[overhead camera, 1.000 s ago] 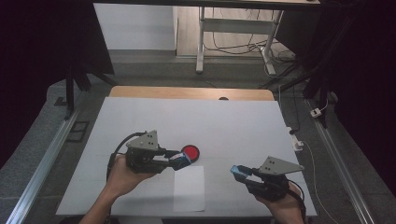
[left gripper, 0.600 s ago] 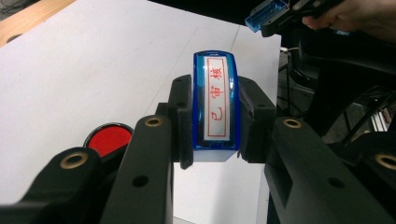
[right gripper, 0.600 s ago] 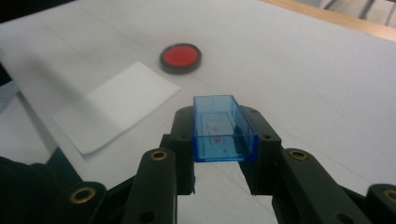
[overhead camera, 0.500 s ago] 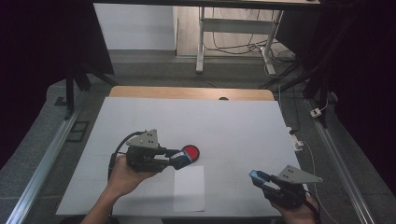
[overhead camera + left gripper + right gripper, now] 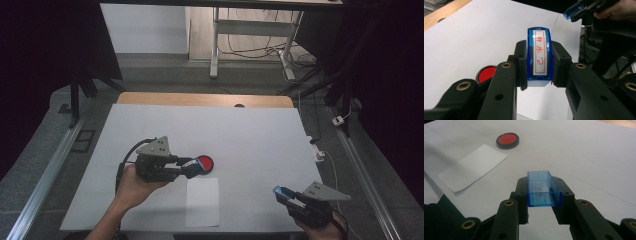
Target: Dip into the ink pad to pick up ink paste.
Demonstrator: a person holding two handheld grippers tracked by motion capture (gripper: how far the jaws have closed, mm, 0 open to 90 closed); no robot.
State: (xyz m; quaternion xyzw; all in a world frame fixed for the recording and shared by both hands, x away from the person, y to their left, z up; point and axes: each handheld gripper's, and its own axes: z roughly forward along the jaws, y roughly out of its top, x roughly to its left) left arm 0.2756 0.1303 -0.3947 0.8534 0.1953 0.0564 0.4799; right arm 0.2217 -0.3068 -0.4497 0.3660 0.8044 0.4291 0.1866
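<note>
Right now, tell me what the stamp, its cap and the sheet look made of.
Stamp: glossy blue plastic, judging by the edge glints, with a white label.
Cap: clear blue plastic; you see through its walls.
Sheet: probably matte white paper, thin and flat.

We found the ink pad [image 5: 204,163] lying on the table [image 5: 260,135], just behind the paper slip [image 5: 202,201].

A white sheet [image 5: 210,135] covered most of the table, leaving a strip of bare wood [image 5: 205,99] with a dark hole at the far edge. Grey floor [image 5: 45,135] ran along both sides, with metal rails [image 5: 47,175] flanking the table. Beyond stood a pale metal-legged frame [image 5: 250,30] over tangled cables [image 5: 255,50], the surroundings falling into darkness.
</note>
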